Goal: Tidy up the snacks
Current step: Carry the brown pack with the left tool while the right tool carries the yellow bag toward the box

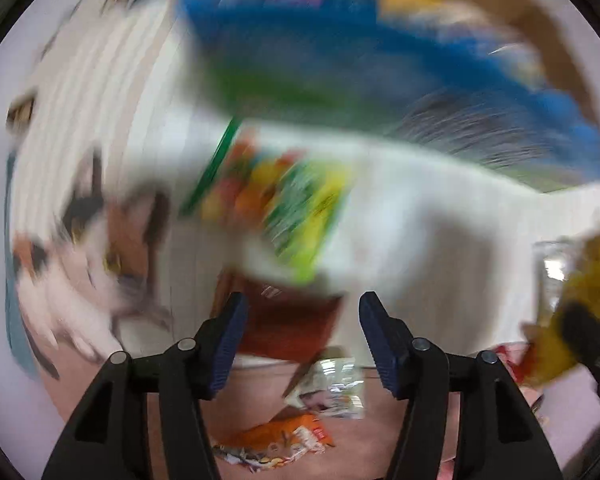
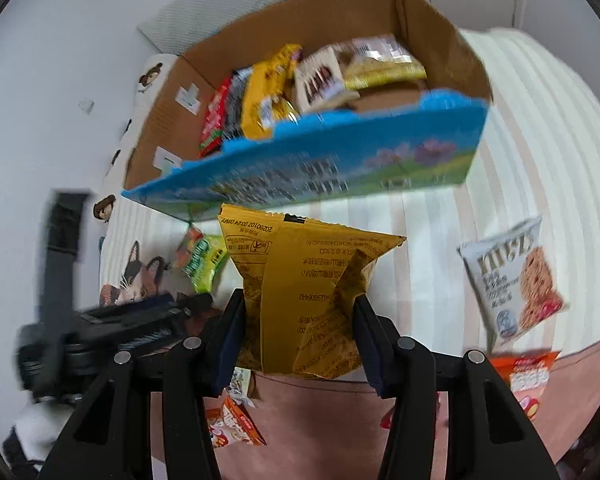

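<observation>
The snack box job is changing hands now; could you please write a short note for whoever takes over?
Right gripper: shut on a yellow snack bag, held up in front of the cardboard box.
Left gripper: jaws open, nothing between them; its view is badly blurred.
Done: several packets already sit in the box.
Left: drop the yellow bag in, then collect the loose ones on the bed: green candy bag, white cracker packet, and orange packets near the bed's edge.
</observation>
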A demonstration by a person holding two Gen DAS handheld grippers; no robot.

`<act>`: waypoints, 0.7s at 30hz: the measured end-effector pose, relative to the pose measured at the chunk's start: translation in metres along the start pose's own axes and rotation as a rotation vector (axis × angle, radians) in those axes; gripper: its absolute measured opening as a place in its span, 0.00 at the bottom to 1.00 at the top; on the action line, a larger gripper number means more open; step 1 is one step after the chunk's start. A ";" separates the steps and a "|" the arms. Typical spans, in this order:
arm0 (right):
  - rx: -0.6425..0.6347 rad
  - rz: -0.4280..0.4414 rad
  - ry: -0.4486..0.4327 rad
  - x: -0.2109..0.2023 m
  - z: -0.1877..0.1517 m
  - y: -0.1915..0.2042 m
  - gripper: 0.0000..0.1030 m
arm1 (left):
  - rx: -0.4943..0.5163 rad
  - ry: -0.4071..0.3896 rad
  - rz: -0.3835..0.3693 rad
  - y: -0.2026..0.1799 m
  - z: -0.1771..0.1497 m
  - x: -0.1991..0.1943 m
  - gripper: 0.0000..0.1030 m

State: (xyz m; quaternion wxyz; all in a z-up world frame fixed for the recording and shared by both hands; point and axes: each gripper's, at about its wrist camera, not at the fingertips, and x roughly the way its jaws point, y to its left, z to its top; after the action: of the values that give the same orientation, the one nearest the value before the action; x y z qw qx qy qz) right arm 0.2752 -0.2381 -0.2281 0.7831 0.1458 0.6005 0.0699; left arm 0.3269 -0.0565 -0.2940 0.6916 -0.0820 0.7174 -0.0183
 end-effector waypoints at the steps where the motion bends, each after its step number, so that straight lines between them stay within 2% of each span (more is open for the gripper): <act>1: 0.006 0.000 0.006 0.006 -0.002 -0.005 0.52 | -0.065 0.027 -0.030 0.012 -0.001 0.011 0.54; 3: 0.025 -0.002 0.017 0.015 -0.006 -0.009 0.52 | -0.222 0.067 -0.056 0.038 -0.005 0.026 0.54; 6: 0.052 -0.003 0.032 0.023 -0.012 -0.018 0.52 | -0.428 0.046 -0.165 0.068 -0.020 0.022 0.54; 9: 0.073 -0.009 0.036 0.029 -0.015 -0.027 0.52 | -0.571 0.053 -0.269 0.086 -0.036 0.023 0.54; 12: 0.092 -0.008 0.044 0.036 -0.016 -0.032 0.52 | -0.632 0.118 -0.322 0.086 -0.038 0.042 0.56; 14: 0.091 -0.015 0.043 0.040 -0.015 -0.032 0.52 | -0.654 0.123 -0.314 0.082 -0.035 0.049 0.63; 17: 0.086 -0.023 0.049 0.046 -0.015 -0.030 0.52 | -0.701 0.103 -0.291 0.078 -0.030 0.051 0.65; 19: 0.083 -0.025 0.052 0.050 -0.015 -0.026 0.52 | -0.674 0.065 -0.263 0.073 -0.029 0.049 0.65; 21: 0.076 -0.027 0.059 0.054 -0.018 -0.024 0.52 | -0.588 0.041 -0.205 0.064 -0.029 0.046 0.62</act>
State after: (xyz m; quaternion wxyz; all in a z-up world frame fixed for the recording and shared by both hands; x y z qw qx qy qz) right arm 0.2708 -0.2431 -0.2897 0.7600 0.1653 0.6273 0.0407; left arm 0.2909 -0.0029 -0.3473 0.6182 -0.3501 0.6936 0.1190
